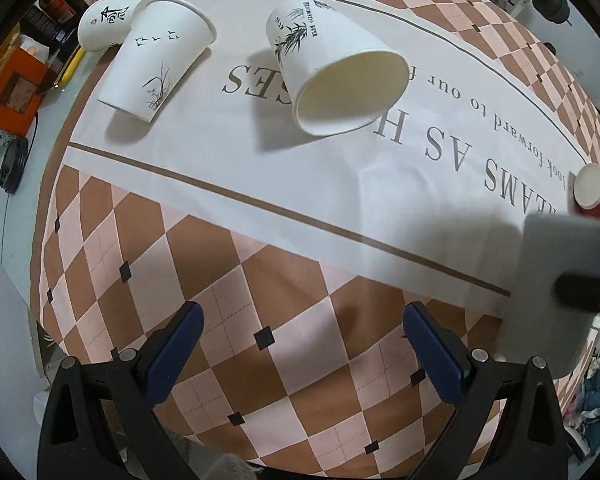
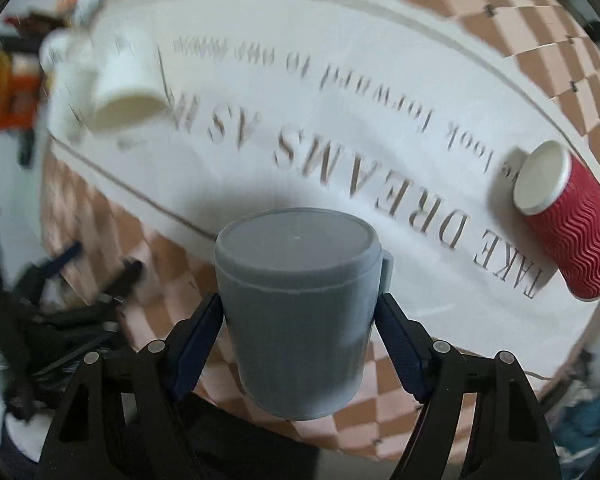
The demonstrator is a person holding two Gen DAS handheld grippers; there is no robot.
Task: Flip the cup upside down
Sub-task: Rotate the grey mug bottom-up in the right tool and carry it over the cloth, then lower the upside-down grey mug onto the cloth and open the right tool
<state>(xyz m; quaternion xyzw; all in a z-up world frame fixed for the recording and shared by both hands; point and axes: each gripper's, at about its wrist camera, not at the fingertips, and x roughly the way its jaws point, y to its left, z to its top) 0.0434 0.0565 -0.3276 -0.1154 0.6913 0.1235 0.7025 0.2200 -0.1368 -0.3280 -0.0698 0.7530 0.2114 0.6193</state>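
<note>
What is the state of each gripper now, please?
Left gripper: open, holding nothing.
Right gripper: closed on the grey cup, its flat base facing the camera.

Left gripper (image 1: 303, 322) at the bottom of the left wrist view, blue-padded fingers (image 1: 176, 350) spread wide apart with nothing between them. Right gripper (image 2: 300, 314) low in the centre of the right wrist view, both pads pressed against the sides of a grey cup (image 2: 298, 312), base facing the camera.
</note>
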